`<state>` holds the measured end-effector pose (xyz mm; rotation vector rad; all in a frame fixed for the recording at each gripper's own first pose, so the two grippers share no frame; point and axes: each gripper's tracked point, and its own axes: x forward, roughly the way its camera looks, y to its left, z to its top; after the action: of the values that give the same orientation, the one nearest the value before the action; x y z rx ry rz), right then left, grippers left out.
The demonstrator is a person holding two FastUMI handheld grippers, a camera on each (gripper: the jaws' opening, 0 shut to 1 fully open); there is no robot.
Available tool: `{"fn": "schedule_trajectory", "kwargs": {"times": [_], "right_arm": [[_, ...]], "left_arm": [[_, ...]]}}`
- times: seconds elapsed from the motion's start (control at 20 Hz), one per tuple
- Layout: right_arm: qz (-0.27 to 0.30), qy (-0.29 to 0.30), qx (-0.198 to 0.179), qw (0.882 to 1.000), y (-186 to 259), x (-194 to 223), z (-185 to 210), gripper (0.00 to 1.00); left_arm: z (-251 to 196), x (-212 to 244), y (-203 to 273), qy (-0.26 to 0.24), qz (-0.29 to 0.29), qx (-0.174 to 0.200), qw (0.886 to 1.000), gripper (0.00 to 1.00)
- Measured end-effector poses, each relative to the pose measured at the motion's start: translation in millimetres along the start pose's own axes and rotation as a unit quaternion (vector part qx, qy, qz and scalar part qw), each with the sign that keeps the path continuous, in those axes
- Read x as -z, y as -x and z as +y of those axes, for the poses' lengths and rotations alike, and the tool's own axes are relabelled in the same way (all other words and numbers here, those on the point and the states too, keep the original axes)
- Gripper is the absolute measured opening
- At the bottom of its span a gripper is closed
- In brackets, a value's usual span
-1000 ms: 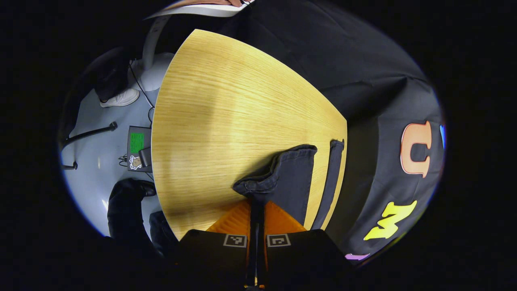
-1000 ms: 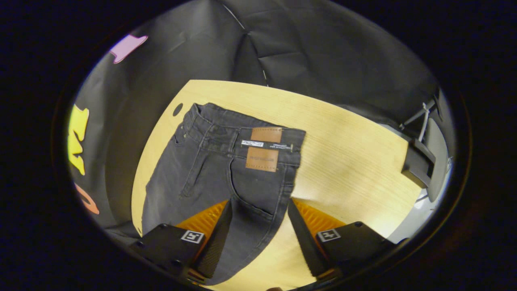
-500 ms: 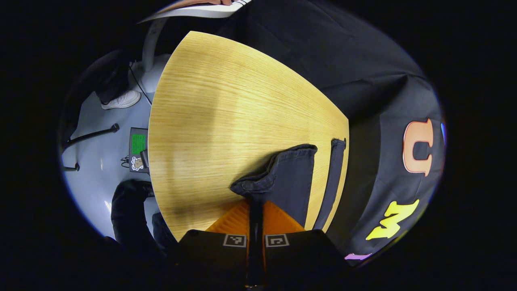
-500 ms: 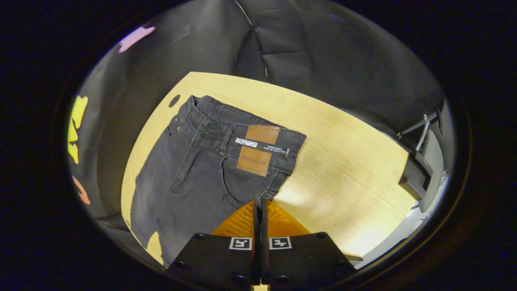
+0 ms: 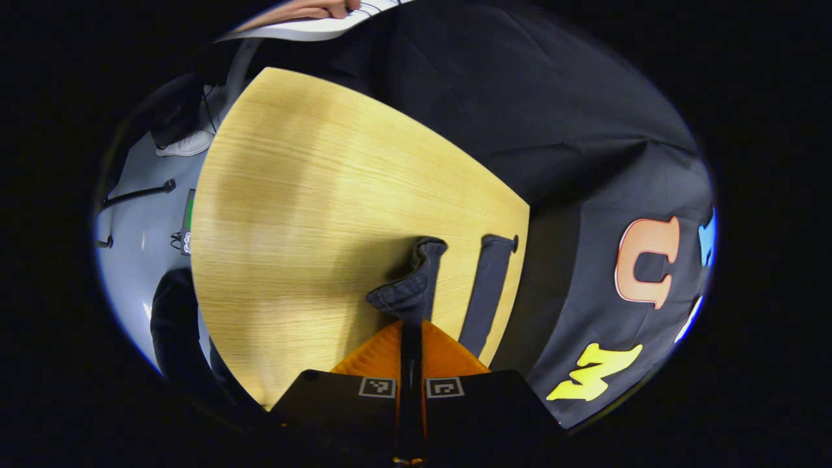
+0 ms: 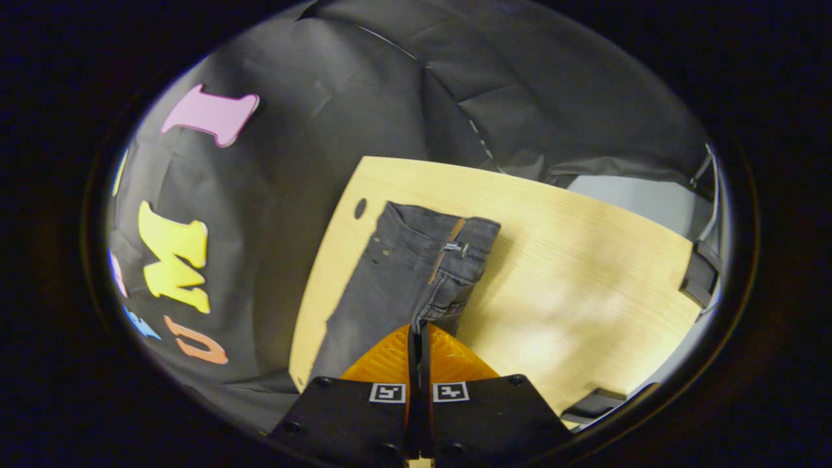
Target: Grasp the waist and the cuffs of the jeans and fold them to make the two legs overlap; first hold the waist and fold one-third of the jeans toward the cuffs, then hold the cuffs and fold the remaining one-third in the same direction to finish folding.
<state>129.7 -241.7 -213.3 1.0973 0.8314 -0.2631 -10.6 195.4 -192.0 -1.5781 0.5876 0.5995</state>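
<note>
In the left gripper view, the left tongs [image 5: 411,325] sit at the bottom centre of the frame with their two fingers pressed flat together, and a bunched edge of the dark jeans [image 5: 416,286] is pinched between them. From that grip one leg rises toward the middle of the frame, lifted and turned on edge, ending in a cuff [image 5: 430,246] just right of centre. A second strip of the same dark cloth [image 5: 486,286] lies flat on the table [image 5: 305,214] a little farther right, close to the table's right edge, apart from the raised leg with bare wood between them. The pale wooden table spreads across the middle and left of the frame. At the left edge there is grey floor [image 5: 140,227], with a white shoe [image 5: 183,144] in the upper left, and a hand [image 5: 305,9] shows at the very top.

In the right gripper view, the right tongs [image 6: 419,335] are at the bottom centre, also closed tight, clamping the jeans [image 6: 396,273] near the hip. The cloth runs up from the grip to the waistband [image 6: 442,227] in the centre of the frame, where a brown patch [image 6: 448,250] is seen edge-on along a fold. The jeans lie toward the left side of the table [image 6: 585,273], near a small dark hole [image 6: 359,208] in the tabletop at its upper left corner. Bare wood fills the right half.
</note>
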Motion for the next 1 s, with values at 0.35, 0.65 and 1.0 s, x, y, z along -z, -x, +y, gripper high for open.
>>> {"fn": "schedule_trajectory", "kwargs": {"times": [0.35, 0.65, 1.0], "right_arm": [[0.009, 0.003, -0.075, 0.997, -38.6, -35.9, 86.9, 0.01], [0.006, 0.012, -0.078, 0.997, -102.3, -57.1, 122.7, 0.0], [0.011, 0.013, -0.053, 0.998, -161.3, -72.1, 127.7, 0.01]], "left_arm": [[-119.1, 0.6, -35.6, -0.04, 0.026, 0.048, 0.998, 0.03], [-170.2, -2.1, -114.4, -0.115, 0.028, 0.019, 0.993, 0.03], [-186.1, 1.4, -178.0, -0.199, 0.009, -0.034, 0.979, 0.03]]}}
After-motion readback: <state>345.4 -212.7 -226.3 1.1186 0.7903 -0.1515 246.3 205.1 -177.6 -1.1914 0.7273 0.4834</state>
